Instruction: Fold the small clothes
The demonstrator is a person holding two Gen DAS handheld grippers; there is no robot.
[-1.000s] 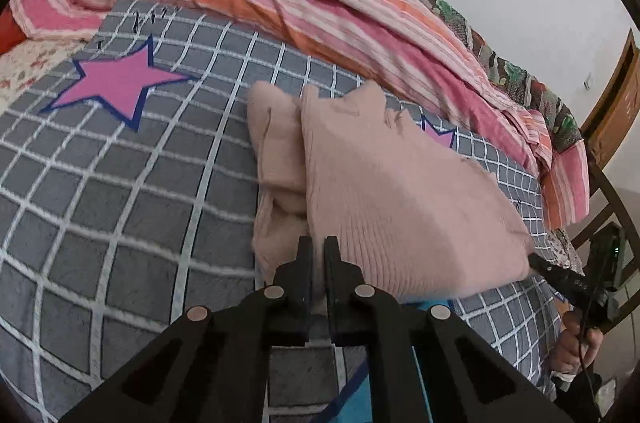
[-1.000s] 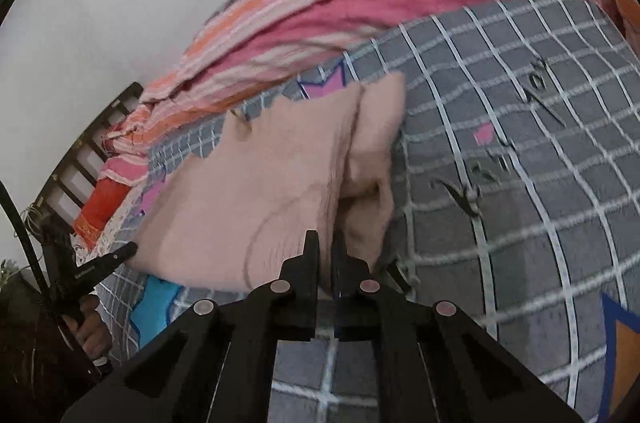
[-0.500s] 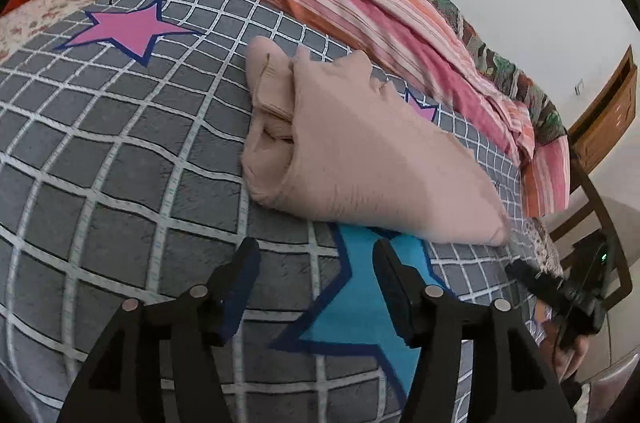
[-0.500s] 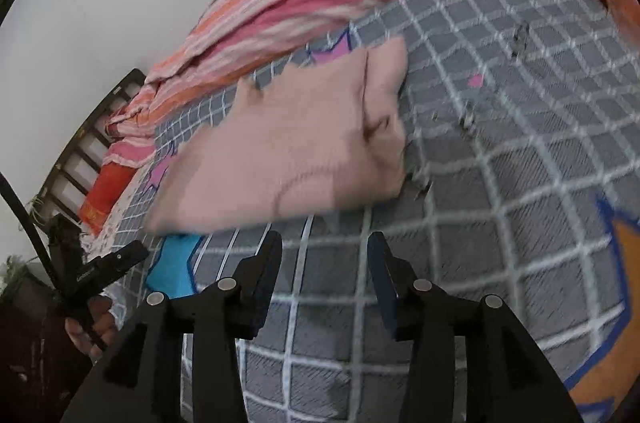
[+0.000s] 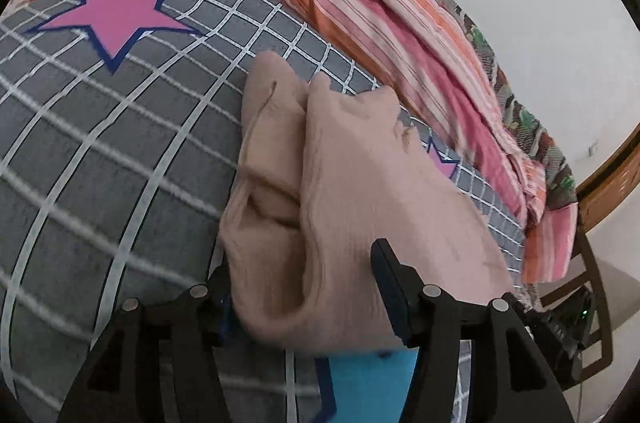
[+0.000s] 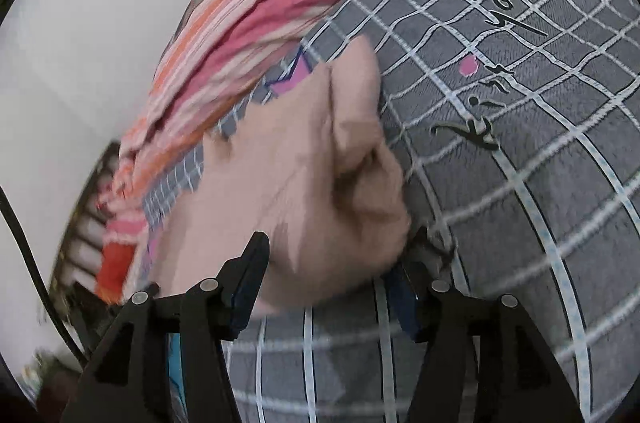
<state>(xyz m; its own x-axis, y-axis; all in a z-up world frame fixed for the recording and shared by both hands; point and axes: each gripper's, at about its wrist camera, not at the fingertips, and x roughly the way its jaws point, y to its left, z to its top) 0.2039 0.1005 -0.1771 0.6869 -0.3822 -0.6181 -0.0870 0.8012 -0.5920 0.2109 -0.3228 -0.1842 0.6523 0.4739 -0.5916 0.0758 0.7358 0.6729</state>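
Observation:
A pale pink knit garment (image 5: 360, 183) lies folded on the grey checked bedspread (image 5: 100, 163), its sleeve part bunched along one side. My left gripper (image 5: 300, 263) straddles the garment's near edge; its jaws stand apart and are closing, with the thick fold between them. In the right wrist view the same garment (image 6: 280, 183) fills the middle. My right gripper (image 6: 336, 251) sits at its near edge, jaws apart and opening, with cloth between the fingers. Whether either gripper's pads touch the cloth is unclear, and the right wrist view is motion-blurred.
A pink and orange striped quilt (image 5: 360, 3) is heaped along the far side of the bed. Pink star (image 5: 116, 19) and blue star (image 5: 368, 383) prints mark the bedspread (image 6: 520, 183). A wooden bed end (image 5: 612, 175) stands at the right.
Both grippers were shut on the garment's edge, then let go and drew back with jaws apart. Now they have come forward again, so the near fold lies between the jaws.

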